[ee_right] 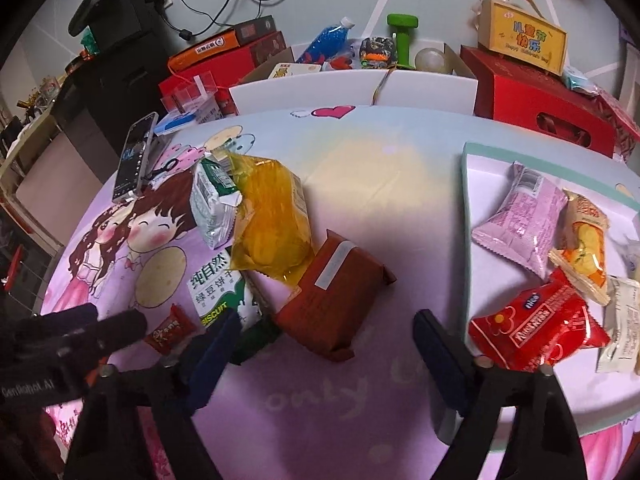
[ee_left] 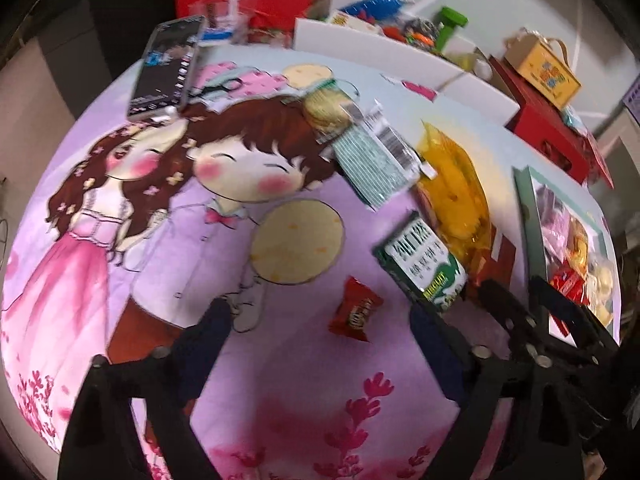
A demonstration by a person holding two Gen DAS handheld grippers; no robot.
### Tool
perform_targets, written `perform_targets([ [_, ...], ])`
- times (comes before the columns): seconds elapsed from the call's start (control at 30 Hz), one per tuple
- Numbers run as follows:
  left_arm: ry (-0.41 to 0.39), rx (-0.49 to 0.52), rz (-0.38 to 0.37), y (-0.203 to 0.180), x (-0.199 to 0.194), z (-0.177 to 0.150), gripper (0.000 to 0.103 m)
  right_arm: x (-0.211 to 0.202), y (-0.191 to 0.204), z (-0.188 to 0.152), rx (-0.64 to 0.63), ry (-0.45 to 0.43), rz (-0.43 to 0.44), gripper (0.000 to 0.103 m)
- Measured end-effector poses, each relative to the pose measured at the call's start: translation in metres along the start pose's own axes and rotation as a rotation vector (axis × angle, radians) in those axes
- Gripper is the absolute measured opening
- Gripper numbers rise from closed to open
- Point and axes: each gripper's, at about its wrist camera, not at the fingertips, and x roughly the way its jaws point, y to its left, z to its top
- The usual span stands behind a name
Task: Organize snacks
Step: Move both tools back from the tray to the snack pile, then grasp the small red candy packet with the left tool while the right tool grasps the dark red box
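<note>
Cartoon-printed cloth in pink and lilac covers the counter (ee_right: 352, 168), with boxes, a blue bottle and a green dumbbell crowded along its far edge. Loose snacks are seen in a cluster left of centre, while a pale tray (ee_right: 480, 152) at the right already carries several packets. The left gripper (ee_left: 320, 340) is spread wide with nothing between its jaws, and a small red candy (ee_left: 354, 309) lies just ahead of it, roughly in line with the gap, its long axis tilted slightly from upright in the left wrist view. The right gripper (ee_right: 324, 344) is likewise spread and empty; a brown packet (ee_right: 334, 300) lies directly before it, its long axis running diagonally from lower left to upper right, so this hand is judged the nearer one for it. Beside the brown packet a green and white packet (ee_right: 218, 288) is marked "BISCUIT" under Chinese characters, with a yellow bag (ee_right: 272, 224) behind. In the tray a red packet (ee_right: 536, 320) reads "nice", and a yellow box (ee_right: 522, 40) at the back shows "Happy Children's Day"
</note>
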Motion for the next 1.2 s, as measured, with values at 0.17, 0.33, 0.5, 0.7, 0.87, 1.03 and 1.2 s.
perform_targets([
  [0.17,0.044,0.024,-0.003,-0.007,0.015,0.0,0.08,0.01,-0.002,0.001,-0.001,-0.001,-0.01,0.081],
  [0.33,0.076,0.05,0.002,-0.015,0.026,-0.001,0.076,0.014,-0.003,0.002,-0.001,-0.023,-0.018,0.081],
  [0.5,0.099,0.063,0.013,-0.018,0.035,-0.002,0.07,0.016,-0.001,0.002,-0.017,-0.041,-0.041,0.081],
  [0.7,0.094,0.094,0.058,-0.022,0.038,-0.003,0.051,0.015,-0.002,0.001,-0.034,-0.029,-0.05,0.071],
  [0.87,0.086,0.093,0.056,-0.023,0.04,-0.001,0.039,0.013,-0.004,-0.001,-0.033,-0.018,-0.037,0.06],
  [1.03,0.08,0.106,0.048,-0.021,0.039,0.003,0.022,0.018,0.001,-0.004,-0.054,-0.01,-0.041,0.056],
  [1.2,0.071,0.108,0.04,-0.022,0.039,0.003,0.021,0.021,0.002,-0.006,-0.053,-0.015,-0.043,0.053],
])
